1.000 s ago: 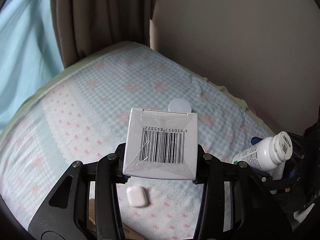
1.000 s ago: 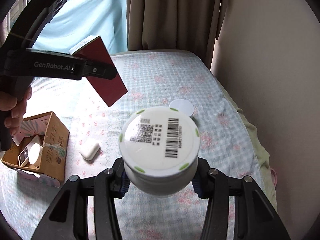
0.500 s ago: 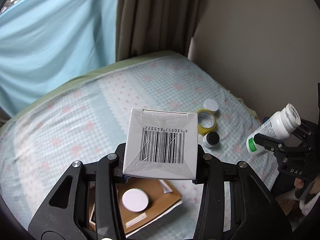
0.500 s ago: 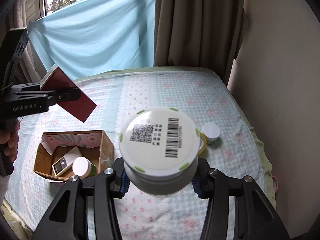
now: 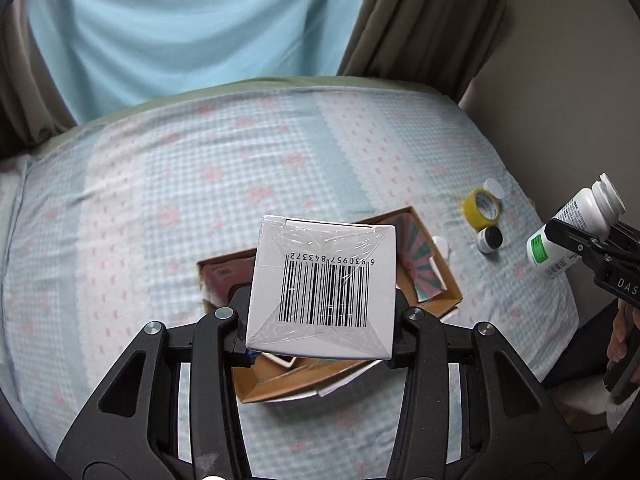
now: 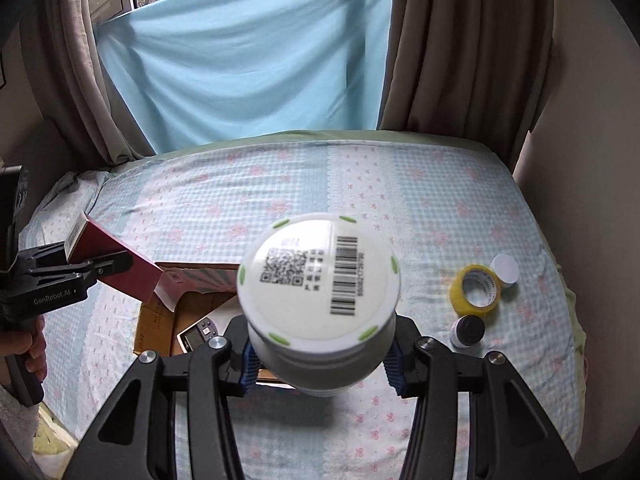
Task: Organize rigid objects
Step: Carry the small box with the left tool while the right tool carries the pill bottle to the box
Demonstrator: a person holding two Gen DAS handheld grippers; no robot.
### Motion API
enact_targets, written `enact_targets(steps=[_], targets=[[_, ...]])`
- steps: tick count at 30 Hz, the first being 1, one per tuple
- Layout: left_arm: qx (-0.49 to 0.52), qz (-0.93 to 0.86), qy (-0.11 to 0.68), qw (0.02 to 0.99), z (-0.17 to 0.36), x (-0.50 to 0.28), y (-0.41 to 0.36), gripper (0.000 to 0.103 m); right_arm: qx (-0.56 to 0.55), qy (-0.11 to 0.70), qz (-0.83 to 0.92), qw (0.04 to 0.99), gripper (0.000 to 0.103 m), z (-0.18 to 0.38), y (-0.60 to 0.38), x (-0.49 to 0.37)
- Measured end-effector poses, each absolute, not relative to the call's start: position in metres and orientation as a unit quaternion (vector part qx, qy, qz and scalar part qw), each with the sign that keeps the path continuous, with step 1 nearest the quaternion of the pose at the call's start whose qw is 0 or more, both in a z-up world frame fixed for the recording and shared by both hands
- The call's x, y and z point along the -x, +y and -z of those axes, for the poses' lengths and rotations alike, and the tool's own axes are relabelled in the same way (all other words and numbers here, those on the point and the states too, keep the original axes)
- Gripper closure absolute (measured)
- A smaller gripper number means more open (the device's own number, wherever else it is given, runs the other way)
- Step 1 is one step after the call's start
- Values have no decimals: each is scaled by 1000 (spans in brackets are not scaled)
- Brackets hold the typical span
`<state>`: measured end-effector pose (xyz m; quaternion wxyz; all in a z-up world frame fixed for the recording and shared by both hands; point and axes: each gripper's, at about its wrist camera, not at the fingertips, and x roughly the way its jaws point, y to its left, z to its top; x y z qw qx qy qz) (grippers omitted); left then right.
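Now over the open cardboard box, held up in the air: a shrink-wrapped carton, white barcode end toward the camera, dark red sides seen from the right wrist view, clamped between the fingers of the left gripper. Half a second ago only partly above the cardboard box, with a white round lid showing inside; now hiding most of the interior. To the right of the cardboard box, also in the air: a white bottle with green marks, QR code and barcode on its base, gripped by the blue-padded jaws of the right gripper; base blurred now, sharp before. Inside the cardboard box, a small device with a screen and pink-and-green patterned lining. Beyond the right side of the cardboard box, on the checked bedsheet: a yellow tape roll, a small dark-capped jar near it, a white round lid just behind the tape roll. Behind the cardboard box, a light blue cloth between brown curtains, more in view than a second ago.
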<state>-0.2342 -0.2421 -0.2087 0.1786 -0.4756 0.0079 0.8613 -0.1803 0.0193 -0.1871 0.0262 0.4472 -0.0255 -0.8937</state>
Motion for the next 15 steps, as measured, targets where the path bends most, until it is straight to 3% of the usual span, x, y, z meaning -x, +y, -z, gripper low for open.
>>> enact_targets(steps=[15], targets=[[497, -845, 14, 197, 275, 287, -271, 64, -514, -3, 858, 13, 57, 247, -46, 234]])
